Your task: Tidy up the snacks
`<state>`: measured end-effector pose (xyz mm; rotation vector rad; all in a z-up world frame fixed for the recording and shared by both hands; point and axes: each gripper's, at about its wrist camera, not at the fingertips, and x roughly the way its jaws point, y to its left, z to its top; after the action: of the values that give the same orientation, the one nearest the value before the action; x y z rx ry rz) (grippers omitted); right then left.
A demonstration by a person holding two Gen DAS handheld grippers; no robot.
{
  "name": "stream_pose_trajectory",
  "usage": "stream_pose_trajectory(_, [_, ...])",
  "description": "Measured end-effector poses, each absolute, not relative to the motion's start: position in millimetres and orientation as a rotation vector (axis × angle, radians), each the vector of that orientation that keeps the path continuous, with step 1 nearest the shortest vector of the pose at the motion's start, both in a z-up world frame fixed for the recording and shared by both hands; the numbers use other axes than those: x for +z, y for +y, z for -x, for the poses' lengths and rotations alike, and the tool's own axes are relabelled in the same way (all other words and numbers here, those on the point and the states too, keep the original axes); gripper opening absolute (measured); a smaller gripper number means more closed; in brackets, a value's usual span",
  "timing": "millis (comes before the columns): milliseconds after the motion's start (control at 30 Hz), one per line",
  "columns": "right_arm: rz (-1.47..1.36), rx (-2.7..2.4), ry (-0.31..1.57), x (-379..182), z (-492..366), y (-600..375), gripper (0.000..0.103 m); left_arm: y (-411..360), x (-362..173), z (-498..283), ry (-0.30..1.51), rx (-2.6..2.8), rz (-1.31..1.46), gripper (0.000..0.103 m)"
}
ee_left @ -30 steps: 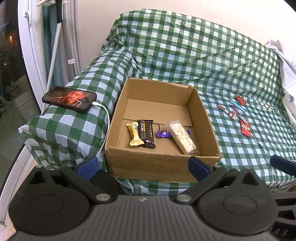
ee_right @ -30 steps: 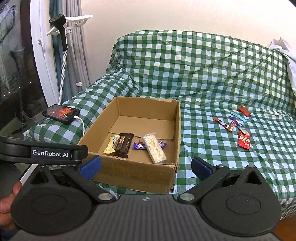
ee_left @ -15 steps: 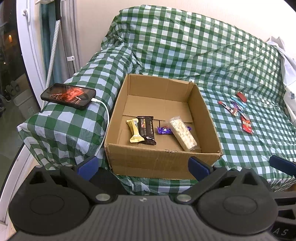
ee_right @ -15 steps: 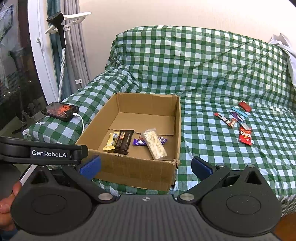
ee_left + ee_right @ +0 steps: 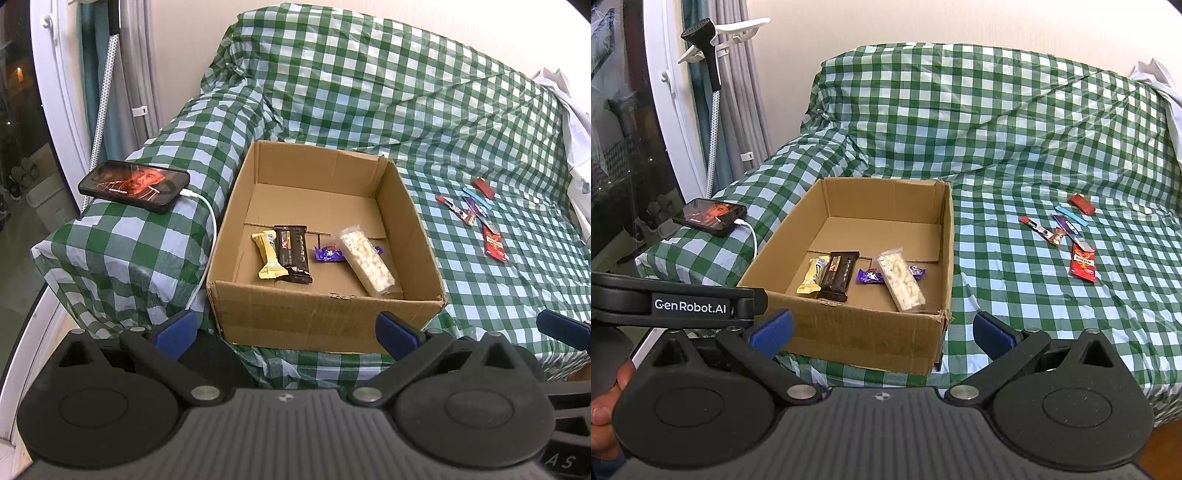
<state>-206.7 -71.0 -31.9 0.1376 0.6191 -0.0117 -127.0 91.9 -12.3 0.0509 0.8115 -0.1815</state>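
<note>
1. A phone point(image 5: 135, 185) lies charging on the left arm of the checked sofa point(image 5: 369, 92), apart from the snacks.
2. The cardboard box point(image 5: 325, 314) sits at the sofa seat's front edge; four snacks lie in its near half, likely already sorted.
3. The left gripper point(image 5: 284, 330) hangs spread wide and empty just before the box.
4. The right gripper point(image 5: 882, 330) is likewise wide apart, holding nothing.
5. The loose snacks point(image 5: 1071, 230) lie on the seat's right side, well ahead and right of both grippers.
</note>
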Motion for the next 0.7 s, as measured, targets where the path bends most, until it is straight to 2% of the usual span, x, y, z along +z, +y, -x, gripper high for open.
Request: stream_pose_trajectory(700, [-0.179, -0.001, 0.652, -44, 199, -80, 0.102, 83, -20, 117, 0.848, -0.173, -0.083, 0.103])
